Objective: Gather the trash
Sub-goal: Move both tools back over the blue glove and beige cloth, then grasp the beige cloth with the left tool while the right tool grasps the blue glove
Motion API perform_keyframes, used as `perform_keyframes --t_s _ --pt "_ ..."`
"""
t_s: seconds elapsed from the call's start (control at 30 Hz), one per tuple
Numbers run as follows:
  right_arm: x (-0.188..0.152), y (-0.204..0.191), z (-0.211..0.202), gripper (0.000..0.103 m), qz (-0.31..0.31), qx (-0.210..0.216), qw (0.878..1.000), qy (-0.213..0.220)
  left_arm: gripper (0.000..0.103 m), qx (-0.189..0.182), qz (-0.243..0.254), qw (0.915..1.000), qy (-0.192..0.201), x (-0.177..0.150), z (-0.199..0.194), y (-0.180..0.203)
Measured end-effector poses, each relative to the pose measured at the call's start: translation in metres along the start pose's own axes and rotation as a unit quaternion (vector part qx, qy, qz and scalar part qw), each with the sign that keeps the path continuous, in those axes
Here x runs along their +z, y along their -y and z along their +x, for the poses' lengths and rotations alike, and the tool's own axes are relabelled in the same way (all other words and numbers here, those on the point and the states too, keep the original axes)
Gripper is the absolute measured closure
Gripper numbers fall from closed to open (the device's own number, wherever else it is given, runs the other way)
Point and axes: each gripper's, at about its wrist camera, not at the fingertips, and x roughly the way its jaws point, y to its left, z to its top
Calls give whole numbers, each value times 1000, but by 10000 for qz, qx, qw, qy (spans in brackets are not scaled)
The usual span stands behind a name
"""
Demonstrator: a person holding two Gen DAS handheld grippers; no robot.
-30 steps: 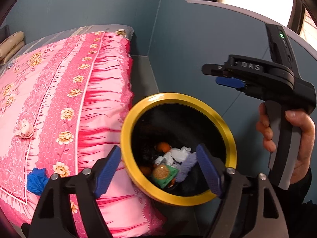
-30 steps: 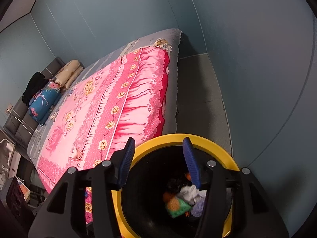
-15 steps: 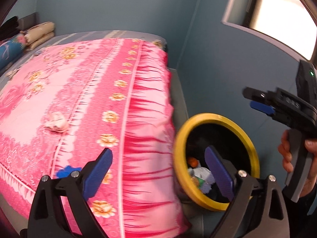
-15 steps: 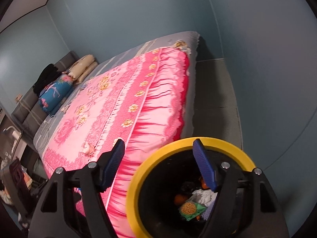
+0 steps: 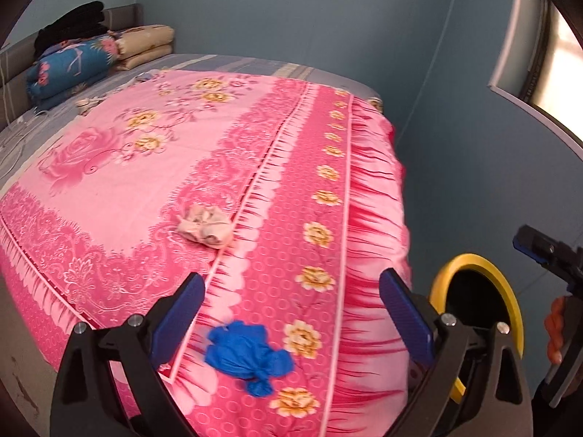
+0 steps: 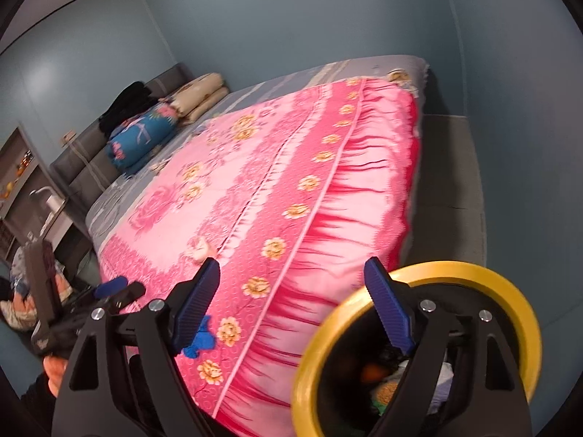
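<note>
Our left gripper [image 5: 291, 313] hangs over the near edge of the pink floral quilt [image 5: 226, 167], its blue pads standing wide apart with nothing between them but the crumpled blue glove [image 5: 249, 358] lying on the cloth below, untouched. Further up the quilt, well apart from the glove, sits a wadded beige tissue [image 5: 204, 226]. Our right gripper [image 6: 291, 306] is over the yellow-rimmed trash bin [image 6: 524, 313] beside the bed; its jaws are opening and hold nothing, and the bin already has scraps at the bottom.

We judge the glove light, limp and a little slick, likely thin rubber or plastic: it should collapse under the pads rather than resist, so we would take it at the thick bunched middle, not at a loose finger that could slip out. We should pinch shallow enough not to catch the soft quilt with it. The tissue looks lighter still and easily torn; a gentle grip across its bulk should do
</note>
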Motion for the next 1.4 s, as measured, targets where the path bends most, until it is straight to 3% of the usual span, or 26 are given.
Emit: perform_keyframes --t_s 0.47,0.83,1.4 --pt "-20 -70 68 22 -739 551 9939 -598 9 458 -308 9985 -13 27 32 -61" --pt "-47 -127 120 22 -1446 885 9805 -995 9 585 -561 9962 -317 40 84 -101" --pt "-101 -185 194 22 -2075 987 9569 -1776 9 641 -452 9942 -730 44 159 -121"
